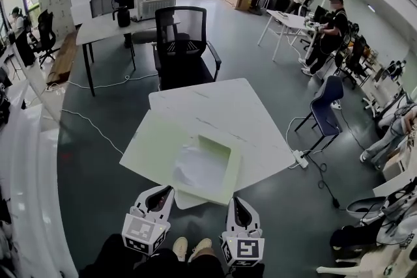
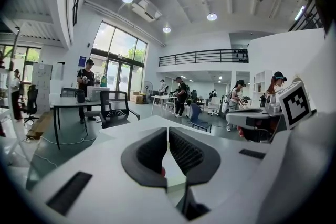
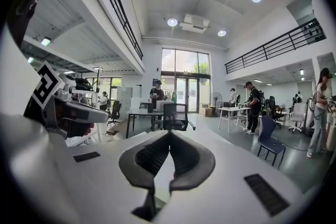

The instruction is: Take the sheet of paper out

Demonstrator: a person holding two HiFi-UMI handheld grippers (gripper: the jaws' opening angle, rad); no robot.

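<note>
Lower centre: green folder (image 1: 225,187) flat on white table (image 1: 221,107), sheet of paper (image 1: 199,169) showing. Below it, left gripper (image 1: 163,192) and right gripper (image 1: 236,202) hover, claws pressed together, empty, likely lining up.

White table (image 1: 221,107) on grey floor (image 1: 98,159), faint grey veining across top. Pale green folder (image 1: 227,174) flat on near part of table, reaching table's near corner. White sheet of paper (image 1: 199,169) inside folder, slightly wrinkled
</note>
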